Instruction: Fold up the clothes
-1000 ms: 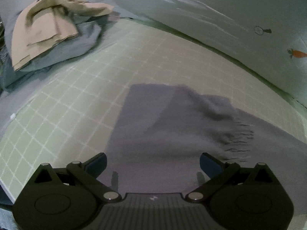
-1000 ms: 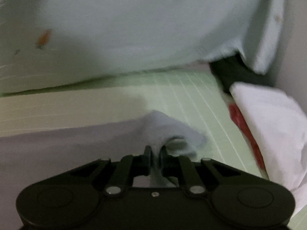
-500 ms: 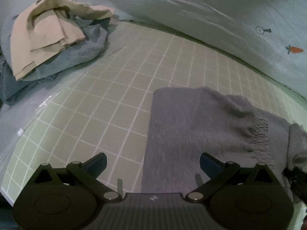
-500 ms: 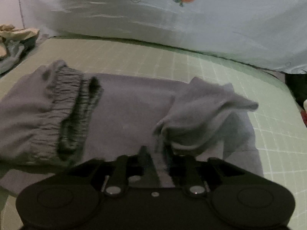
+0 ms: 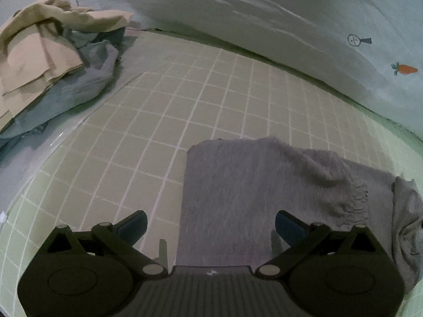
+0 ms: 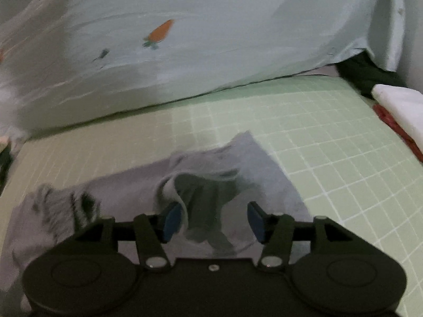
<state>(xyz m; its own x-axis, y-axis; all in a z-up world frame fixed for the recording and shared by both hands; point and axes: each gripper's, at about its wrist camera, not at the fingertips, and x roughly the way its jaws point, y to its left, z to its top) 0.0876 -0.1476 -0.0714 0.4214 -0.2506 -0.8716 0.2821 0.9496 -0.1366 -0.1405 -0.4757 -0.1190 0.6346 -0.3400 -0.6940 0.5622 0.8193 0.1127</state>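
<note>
A grey pair of sweatpants (image 5: 251,182) lies folded on the green checked mat (image 5: 185,100), its gathered waistband (image 5: 357,206) to the right. My left gripper (image 5: 210,227) hovers open just above its near left part, holding nothing. In the right wrist view the same grey sweatpants (image 6: 216,182) show a rumpled loose end lying between the fingers. My right gripper (image 6: 214,220) is open over that bunched end, which touches the left blue pad. The waistband (image 6: 60,206) sits at the left.
A pile of beige and blue-grey clothes (image 5: 45,66) sits at the far left. A pale sheet with carrot prints (image 5: 290,26) rises along the back of the mat. White and red folded clothes (image 6: 399,116) lie at the far right, with a dark item (image 6: 367,74) behind.
My right gripper was shut on the grey leg end and has opened, dropping it onto the folded pants. The left gripper has drawn left and back, still open.
</note>
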